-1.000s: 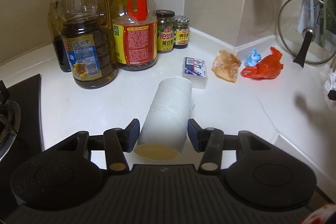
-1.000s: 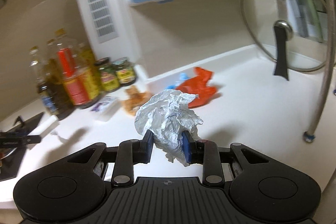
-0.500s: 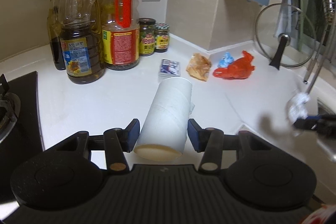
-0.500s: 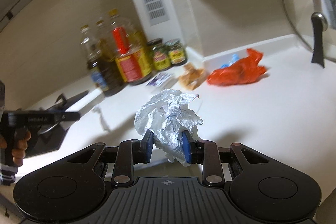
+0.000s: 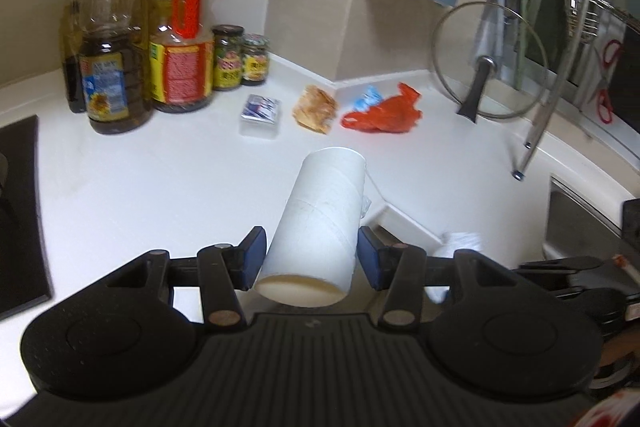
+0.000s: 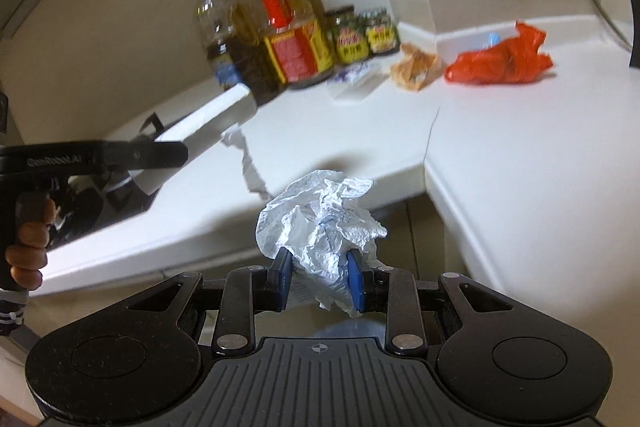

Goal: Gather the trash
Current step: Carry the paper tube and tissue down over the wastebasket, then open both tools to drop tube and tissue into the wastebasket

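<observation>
My left gripper [image 5: 310, 247] is shut on a white cardboard roll [image 5: 324, 211], held above the white counter [image 5: 168, 183] with its far end pointing away from me. My right gripper [image 6: 320, 267] is shut on a crumpled white paper ball [image 6: 320, 215], out past the counter's inner corner edge. The right wrist view shows the roll [image 6: 208, 131] at the left, with a hand [image 6: 30, 239] on the grip. Loose on the counter near the back corner lie a red plastic bag [image 5: 384, 111], a brown wrapper [image 5: 316, 109], a blue scrap [image 5: 366, 98] and a small pack [image 5: 260, 111].
Oil bottles [image 5: 116, 59] and two jars [image 5: 240, 61] stand at the back left. A glass lid [image 5: 484, 67] leans on the right wall beside a rack pole [image 5: 552, 95]. The black hob [image 5: 20, 195] is at the left, a sink [image 5: 580, 223] at the right.
Both grippers have drawn back from the counter with their loads still held. The right view has swung left and sunk past the counter edge, and the left gripper with the roll now shows in it.
</observation>
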A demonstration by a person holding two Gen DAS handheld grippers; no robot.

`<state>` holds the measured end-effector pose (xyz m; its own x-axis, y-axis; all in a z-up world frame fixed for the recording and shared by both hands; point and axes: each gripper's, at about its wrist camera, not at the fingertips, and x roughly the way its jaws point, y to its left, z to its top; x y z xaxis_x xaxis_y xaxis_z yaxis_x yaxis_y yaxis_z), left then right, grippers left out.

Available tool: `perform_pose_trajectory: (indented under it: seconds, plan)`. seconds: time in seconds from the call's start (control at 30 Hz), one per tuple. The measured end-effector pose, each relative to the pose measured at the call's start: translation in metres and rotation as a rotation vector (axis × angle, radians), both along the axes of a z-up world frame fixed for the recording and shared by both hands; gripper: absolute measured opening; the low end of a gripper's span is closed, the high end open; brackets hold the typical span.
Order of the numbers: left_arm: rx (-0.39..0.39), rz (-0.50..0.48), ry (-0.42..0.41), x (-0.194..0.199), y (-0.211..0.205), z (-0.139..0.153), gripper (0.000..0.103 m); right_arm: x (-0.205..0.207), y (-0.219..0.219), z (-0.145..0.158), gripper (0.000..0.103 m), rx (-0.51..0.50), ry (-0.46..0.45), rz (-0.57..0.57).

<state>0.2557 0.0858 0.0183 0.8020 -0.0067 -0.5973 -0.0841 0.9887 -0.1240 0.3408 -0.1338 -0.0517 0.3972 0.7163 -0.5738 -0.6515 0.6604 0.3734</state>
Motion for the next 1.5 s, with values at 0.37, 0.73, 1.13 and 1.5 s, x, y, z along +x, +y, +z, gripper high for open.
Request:
perform_pose_trajectory:
  seconds: [0.37, 0.73, 1.13, 1.5]
  plan:
    - [-0.063, -0.037, 0.073, -0.018, -0.02, -0.037, 0.046, -0.02, 0.006, -0.041, 0.03, -0.104, 0.08, -0.003]
    - [-0.104, -0.013, 0.209, -0.02, -0.035, -0.109, 0.046, -0.035, 0.003, -0.098, 0.03, -0.254, 0.172, -0.019]
    - [-0.151, 0.131, 0.387, -0.004, -0.035, -0.203, 0.046, -0.03, -0.003, -0.148, 0.03, -0.286, 0.222, -0.079]
    - [-0.192, 0.173, 0.41, 0.015, -0.039, -0.231, 0.047, -0.016, 0.008, -0.159, 0.03, -0.292, 0.242, -0.072]
